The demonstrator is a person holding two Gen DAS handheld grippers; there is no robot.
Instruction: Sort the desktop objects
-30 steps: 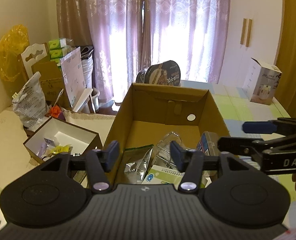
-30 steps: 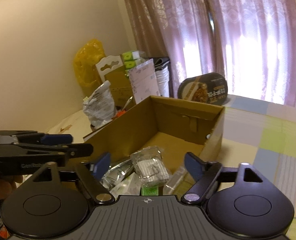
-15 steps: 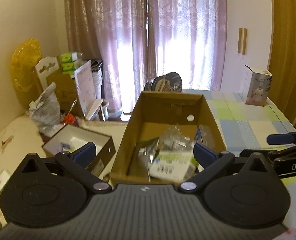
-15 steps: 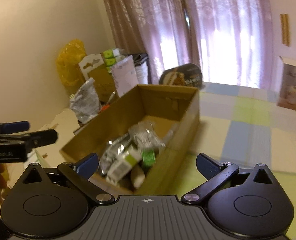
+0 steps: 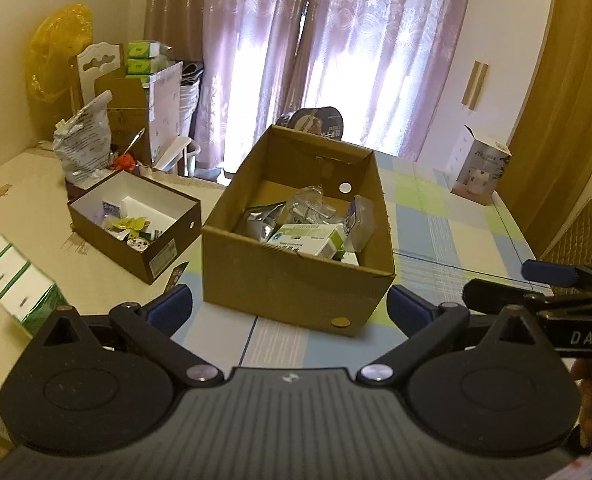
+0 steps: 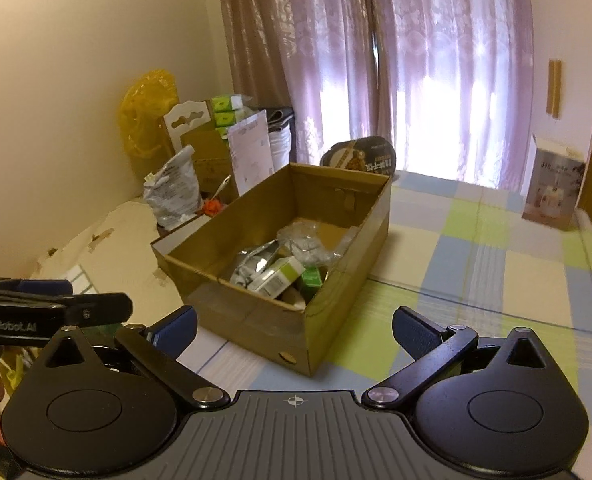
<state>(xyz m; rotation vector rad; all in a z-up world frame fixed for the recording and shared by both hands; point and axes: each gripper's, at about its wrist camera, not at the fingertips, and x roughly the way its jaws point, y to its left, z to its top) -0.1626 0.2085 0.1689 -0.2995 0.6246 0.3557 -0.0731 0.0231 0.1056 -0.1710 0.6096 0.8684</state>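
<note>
A brown cardboard box (image 5: pixel 296 288) (image 6: pixel 255 316) stands on the checked tablecloth and holds a green-and-white carton (image 5: pixel 308 238) (image 6: pixel 277 276), a silver foil pouch (image 5: pixel 257 218) (image 6: pixel 251 262) and clear plastic packets (image 5: pixel 308 206). My left gripper (image 5: pixel 289 306) hangs open in front of the box's near wall, nothing between its fingers. My right gripper (image 6: pixel 293 326) is open too, empty, near the box's front corner. Each gripper shows at the edge of the other's view.
A smaller dark box with a white lining (image 5: pixel 135 220) holds small items left of the big box. Green-and-white cartons (image 5: pixel 15 280) lie at the near left. A white appliance box (image 5: pixel 480 170) (image 6: pixel 554 188) stands far right. Bags and cartons crowd the left wall.
Both grippers have pulled back and up from inside the box. The left one opened wide and its fingers are out of the box; the box now sits whole in view.
</note>
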